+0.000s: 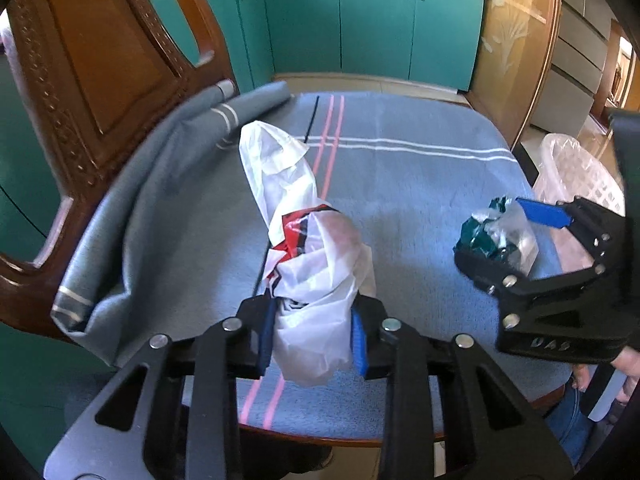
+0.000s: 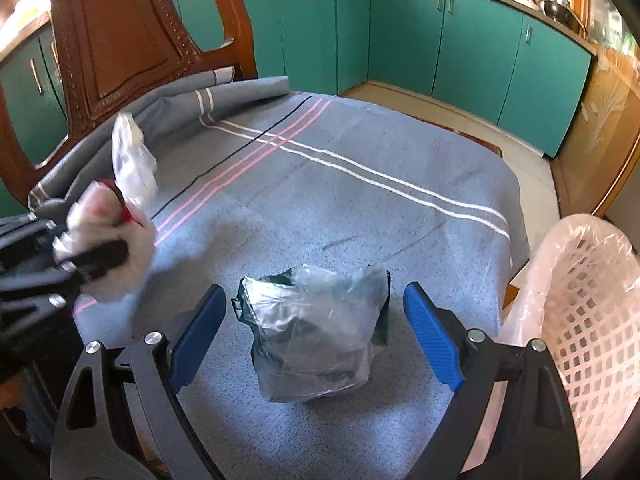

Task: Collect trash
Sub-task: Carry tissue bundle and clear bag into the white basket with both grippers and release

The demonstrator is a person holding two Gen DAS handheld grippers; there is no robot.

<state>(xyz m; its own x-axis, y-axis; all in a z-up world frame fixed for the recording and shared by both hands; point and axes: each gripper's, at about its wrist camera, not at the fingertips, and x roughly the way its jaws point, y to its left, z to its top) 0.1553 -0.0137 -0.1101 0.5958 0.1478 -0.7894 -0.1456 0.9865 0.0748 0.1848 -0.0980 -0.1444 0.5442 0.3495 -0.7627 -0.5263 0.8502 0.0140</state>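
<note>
A crumpled white plastic bag [image 1: 316, 256] with red and black print lies along the pink stripes of the blue-grey tablecloth [image 1: 420, 184]. My left gripper [image 1: 314, 312] is shut on its near end, with the blue pads pressing into it from both sides. The same white bag [image 2: 112, 236] shows blurred at the left of the right wrist view. A clear plastic bag with dark green scraps inside [image 2: 316, 332] sits on the cloth. My right gripper [image 2: 315, 291] stands open around it, and both pads are clear of the plastic. That clear bag [image 1: 496, 232] also shows in the left wrist view.
A white lattice basket lined with clear plastic [image 2: 592, 300] stands just off the table's right edge. A carved wooden chair [image 1: 100, 60] backs the table's far left, where the cloth bunches up. Teal cabinets [image 2: 472, 48] line the far wall beyond a strip of floor.
</note>
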